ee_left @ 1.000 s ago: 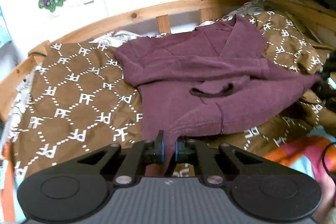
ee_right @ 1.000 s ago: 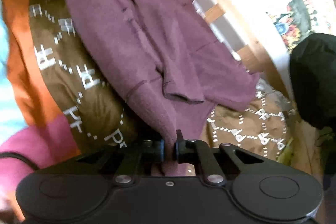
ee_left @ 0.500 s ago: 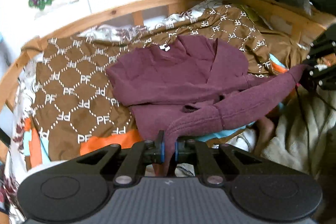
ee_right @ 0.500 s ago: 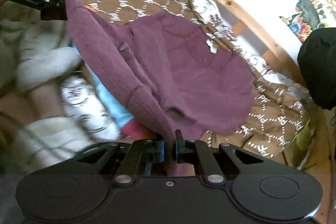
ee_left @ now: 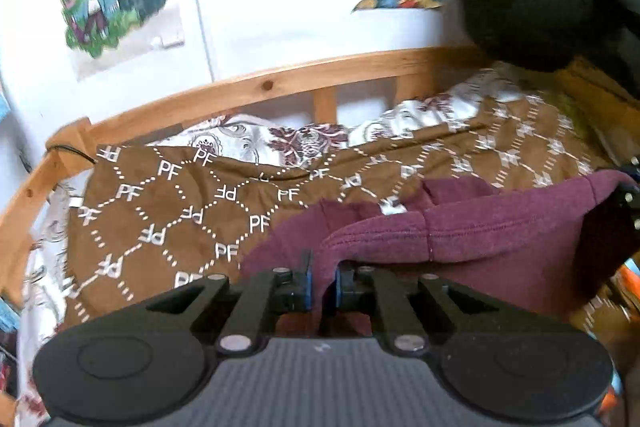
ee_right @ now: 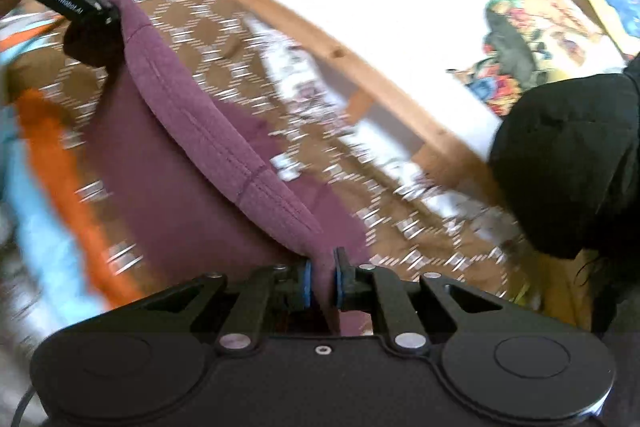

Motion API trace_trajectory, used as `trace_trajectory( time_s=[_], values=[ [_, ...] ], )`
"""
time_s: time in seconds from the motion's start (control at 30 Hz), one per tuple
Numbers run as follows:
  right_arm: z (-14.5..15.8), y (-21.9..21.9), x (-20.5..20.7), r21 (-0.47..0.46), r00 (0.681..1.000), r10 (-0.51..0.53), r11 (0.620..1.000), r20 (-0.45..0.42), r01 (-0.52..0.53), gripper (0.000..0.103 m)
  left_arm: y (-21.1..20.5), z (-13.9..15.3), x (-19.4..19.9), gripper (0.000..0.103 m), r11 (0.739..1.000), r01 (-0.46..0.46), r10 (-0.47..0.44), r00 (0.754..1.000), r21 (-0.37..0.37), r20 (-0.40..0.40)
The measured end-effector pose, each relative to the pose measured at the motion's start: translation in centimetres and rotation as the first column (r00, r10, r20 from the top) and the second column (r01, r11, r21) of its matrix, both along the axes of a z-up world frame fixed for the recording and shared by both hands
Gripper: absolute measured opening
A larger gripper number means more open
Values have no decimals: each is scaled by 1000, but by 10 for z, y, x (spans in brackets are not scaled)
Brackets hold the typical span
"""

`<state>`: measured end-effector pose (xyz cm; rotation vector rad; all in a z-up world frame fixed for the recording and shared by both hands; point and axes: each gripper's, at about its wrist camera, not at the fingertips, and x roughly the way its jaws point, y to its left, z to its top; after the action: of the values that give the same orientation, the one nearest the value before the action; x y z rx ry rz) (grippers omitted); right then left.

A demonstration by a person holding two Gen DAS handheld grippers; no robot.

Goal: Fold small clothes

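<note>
The maroon sweatshirt (ee_left: 480,231) hung stretched by its hem between the two grippers, lifted above the brown patterned blanket (ee_left: 168,211) with only its far part still draped on it. The left gripper (ee_left: 322,281) and the right gripper (ee_right: 321,281) each pinched a hem corner, their jaws easing slightly apart with cloth still pressed between the pads. No fold appeared finished, so the folding seemed mostly left to do, the wooden bed rail (ee_left: 280,83) standing beyond.
</note>
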<state>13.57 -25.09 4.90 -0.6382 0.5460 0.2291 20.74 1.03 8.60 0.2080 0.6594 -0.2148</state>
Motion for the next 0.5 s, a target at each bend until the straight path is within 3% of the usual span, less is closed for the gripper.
trace_trajectory(
  time_s=[0.2, 0.3, 0.4, 0.43, 0.5],
  values=[
    [-40, -19, 96, 80, 998, -62, 995, -12, 63, 12, 2, -47, 94, 11, 998, -63, 61, 995, -24, -78],
    [-68, -22, 133, 136, 994, -102, 985, -38, 106, 16, 4, -79, 123, 11, 993, -102, 93, 988, -67, -120],
    [-98, -30, 155, 226, 986, -149, 960, -75, 163, 17, 2, -112, 139, 11, 991, -118, 107, 982, -65, -159],
    [-106, -32, 161, 249, 983, -160, 952, -94, 178, 19, 3, -122, 142, 12, 991, -117, 105, 980, -61, -169],
    [-121, -35, 168, 279, 979, -173, 940, -107, 196, 38, 6, -134, 147, 22, 991, -119, 105, 975, -66, -194]
  ],
)
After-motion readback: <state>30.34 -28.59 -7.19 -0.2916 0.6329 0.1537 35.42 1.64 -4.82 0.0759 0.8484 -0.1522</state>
